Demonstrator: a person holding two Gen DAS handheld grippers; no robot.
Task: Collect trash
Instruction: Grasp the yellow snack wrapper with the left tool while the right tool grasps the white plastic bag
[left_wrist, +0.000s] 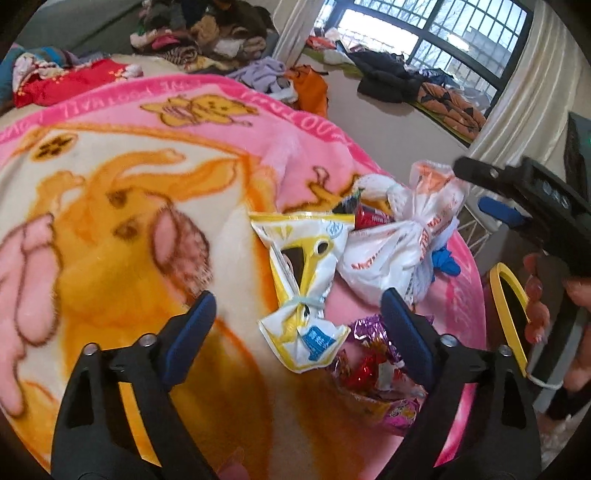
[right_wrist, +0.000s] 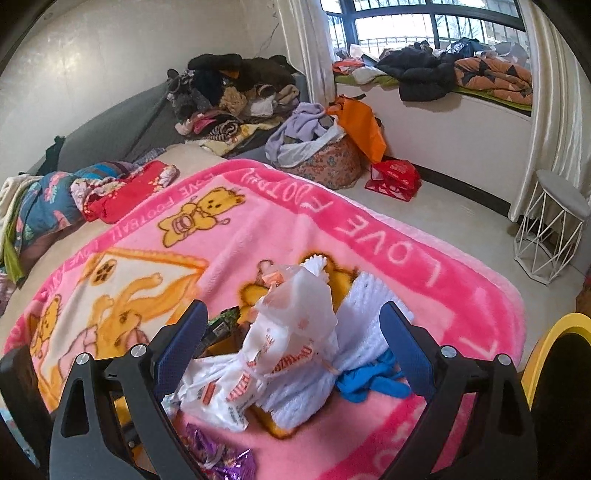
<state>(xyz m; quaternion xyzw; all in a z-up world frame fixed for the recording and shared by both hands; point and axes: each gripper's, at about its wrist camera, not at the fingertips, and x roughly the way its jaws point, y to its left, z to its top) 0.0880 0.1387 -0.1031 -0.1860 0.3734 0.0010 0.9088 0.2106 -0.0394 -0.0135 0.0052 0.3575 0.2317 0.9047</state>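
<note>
Between the spread jaws of the left gripper (left_wrist: 295, 328) lies a white and yellow snack packet (left_wrist: 301, 280), pinched at its waist by a pale band; nothing is gripped yet, the pads standing clear on either side. Its long axis runs away from the gripper, roughly along the pointing line, so a closing pinch would cross its narrow middle. A purple foil wrapper (left_wrist: 369, 332) sits just beside it, under the right-hand finger. The right gripper (right_wrist: 291, 350) also stands wide and empty, straddling a knotted white plastic bag (right_wrist: 280, 332) with orange print, a blue scrap (right_wrist: 369, 382) touching it. I judge each hand nearest its own piece. All this trash rests on a pink fleece blanket (right_wrist: 332, 221) printed with bears. Farther off come heaped clothes (right_wrist: 229, 92), a wire stool (right_wrist: 550, 229), and a barred window (right_wrist: 424, 18).
</note>
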